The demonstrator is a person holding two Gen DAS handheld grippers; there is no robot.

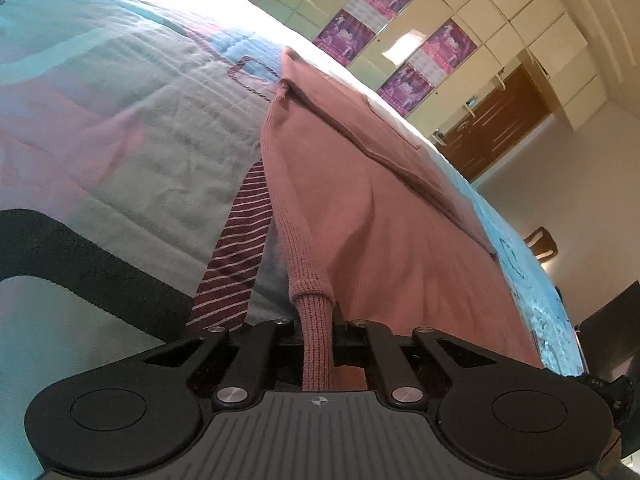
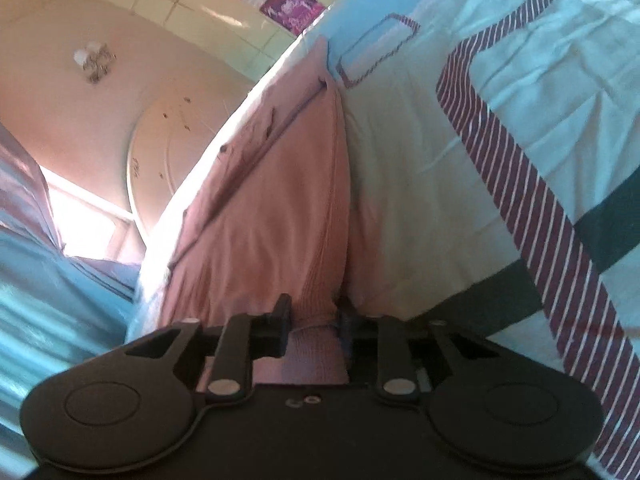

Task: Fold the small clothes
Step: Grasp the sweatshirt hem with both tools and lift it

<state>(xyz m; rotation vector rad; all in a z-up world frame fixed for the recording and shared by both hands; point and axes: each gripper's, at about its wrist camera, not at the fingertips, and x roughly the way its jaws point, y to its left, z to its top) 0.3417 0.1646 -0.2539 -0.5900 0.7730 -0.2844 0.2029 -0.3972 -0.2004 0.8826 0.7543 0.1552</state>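
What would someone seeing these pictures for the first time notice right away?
A pink garment stretched across a patterned bedspread fills the middle of both views. The left gripper is shut on its ribbed edge at the bottom of its view, and the right gripper has a ribbed edge between its fingers. Purple posters on pale cupboards stand out behind.

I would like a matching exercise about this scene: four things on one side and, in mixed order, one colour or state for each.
Things:
1. left gripper
2. pink garment
3. bedsheet
4. posters

States:
a. purple, on the cabinet doors
b. shut on a ribbed edge
c. lying on the bed
d. patterned with striped bands

Pairs: 1-b, 2-c, 3-d, 4-a
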